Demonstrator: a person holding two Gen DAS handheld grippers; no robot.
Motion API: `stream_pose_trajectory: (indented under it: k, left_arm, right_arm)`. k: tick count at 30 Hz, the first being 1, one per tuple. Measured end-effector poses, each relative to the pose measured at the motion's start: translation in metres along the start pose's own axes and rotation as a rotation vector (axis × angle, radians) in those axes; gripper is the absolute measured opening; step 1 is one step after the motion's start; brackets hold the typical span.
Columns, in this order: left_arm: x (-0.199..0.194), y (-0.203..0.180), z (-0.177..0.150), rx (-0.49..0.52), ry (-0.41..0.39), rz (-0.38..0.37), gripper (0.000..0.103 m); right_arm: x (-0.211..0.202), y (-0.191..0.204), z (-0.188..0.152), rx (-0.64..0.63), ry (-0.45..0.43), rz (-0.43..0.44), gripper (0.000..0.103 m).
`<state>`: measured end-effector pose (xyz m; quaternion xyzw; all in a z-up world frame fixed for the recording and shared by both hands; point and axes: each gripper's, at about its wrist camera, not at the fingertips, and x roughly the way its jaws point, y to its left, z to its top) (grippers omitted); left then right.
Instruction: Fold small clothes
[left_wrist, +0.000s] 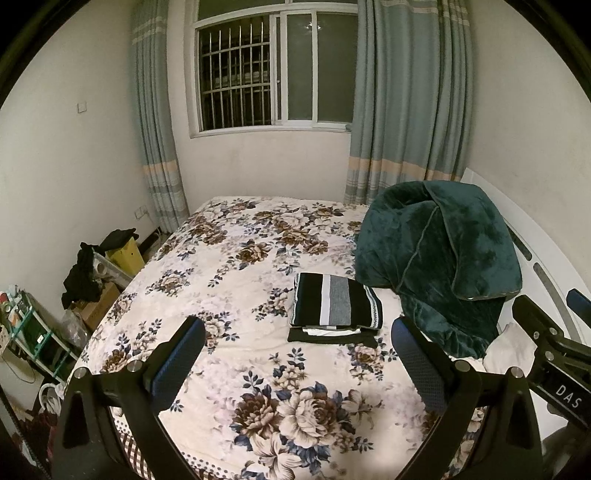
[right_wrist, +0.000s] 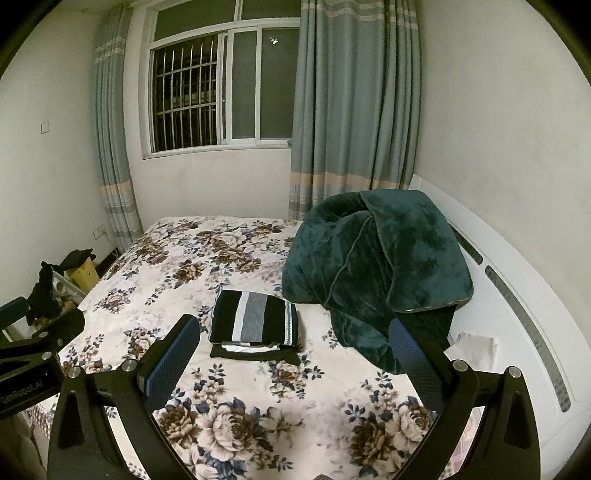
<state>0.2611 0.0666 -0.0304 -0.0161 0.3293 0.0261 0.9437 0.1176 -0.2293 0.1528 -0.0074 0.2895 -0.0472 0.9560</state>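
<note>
A folded garment (left_wrist: 334, 308) with black, white and grey stripes lies flat on the floral bedspread (left_wrist: 236, 280), next to a green blanket. It also shows in the right wrist view (right_wrist: 255, 319). My left gripper (left_wrist: 297, 332) is open and empty, held above the bed short of the garment. My right gripper (right_wrist: 293, 330) is open and empty too, also short of the garment. The right gripper shows at the right edge of the left wrist view (left_wrist: 546, 314), and the left gripper at the left edge of the right wrist view (right_wrist: 40, 321).
A heaped dark green plush blanket (left_wrist: 439, 254) lies on the bed's right side against the white headboard (right_wrist: 517, 317). A white cloth (right_wrist: 476, 349) lies below it. Boxes, dark clothes and a shelf (left_wrist: 92, 273) stand on the floor left of the bed. Window and curtains behind.
</note>
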Motion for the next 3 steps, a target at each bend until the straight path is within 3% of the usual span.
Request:
stream_pose_trajectory:
  k: [3]
  left_arm:
    - [-0.0019, 0.0016, 0.0013, -0.003, -0.005, 0.001, 0.103]
  right_arm:
    - [0.0007, -0.0002, 0.0003, 0.0, 0.0, 0.001, 0.103]
